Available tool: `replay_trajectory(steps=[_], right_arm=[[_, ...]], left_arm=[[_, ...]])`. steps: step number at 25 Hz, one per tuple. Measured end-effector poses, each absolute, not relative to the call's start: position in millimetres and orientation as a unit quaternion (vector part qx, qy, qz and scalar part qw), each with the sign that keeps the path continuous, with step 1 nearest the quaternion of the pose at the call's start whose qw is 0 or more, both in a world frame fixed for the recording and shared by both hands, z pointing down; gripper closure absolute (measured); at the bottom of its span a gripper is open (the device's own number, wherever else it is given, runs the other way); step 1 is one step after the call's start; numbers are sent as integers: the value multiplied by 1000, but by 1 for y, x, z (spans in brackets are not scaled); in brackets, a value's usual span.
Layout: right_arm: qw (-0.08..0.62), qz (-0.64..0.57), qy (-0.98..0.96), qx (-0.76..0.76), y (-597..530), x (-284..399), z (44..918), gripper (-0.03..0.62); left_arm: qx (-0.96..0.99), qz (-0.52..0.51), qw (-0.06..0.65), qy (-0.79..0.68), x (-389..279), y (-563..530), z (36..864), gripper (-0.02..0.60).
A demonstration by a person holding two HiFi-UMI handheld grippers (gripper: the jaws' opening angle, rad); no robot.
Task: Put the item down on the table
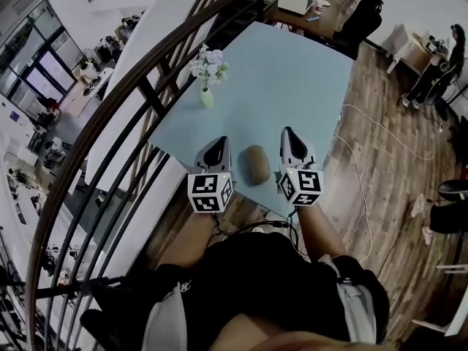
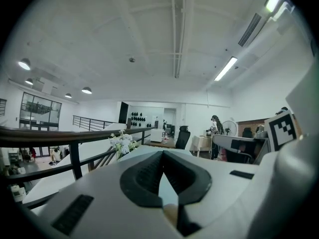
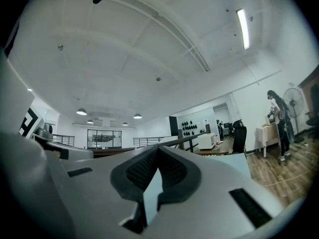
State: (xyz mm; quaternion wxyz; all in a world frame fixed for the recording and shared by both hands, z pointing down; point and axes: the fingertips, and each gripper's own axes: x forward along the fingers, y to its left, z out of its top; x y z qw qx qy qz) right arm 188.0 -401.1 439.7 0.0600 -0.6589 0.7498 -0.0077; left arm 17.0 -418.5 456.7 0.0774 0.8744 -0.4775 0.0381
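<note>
item [image 1: 256, 164]: smooth tan oval, mid-frame on desk [image 1: 292, 72] | left claw [image 1: 221, 140], right claw [image 1: 287, 131]: tips together | item whole in head view only

Office: desk [image 1: 307, 25], swivel chair [image 1: 363, 17]

top [image 1: 256, 276]: black | left claw [image 1: 221, 140], right claw [image 1: 287, 131]: grey shells, dark ribbed pads | cubes [image 1: 210, 192]: black-white square markers
</note>
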Motion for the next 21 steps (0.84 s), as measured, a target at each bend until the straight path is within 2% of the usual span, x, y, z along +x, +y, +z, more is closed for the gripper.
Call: replay_trajectory(steps=[21], right_arm=[[80, -11, 751, -656, -379, 174, 438, 592]], left_arm=[[880, 34, 73, -469, 10, -394, 456, 568]])
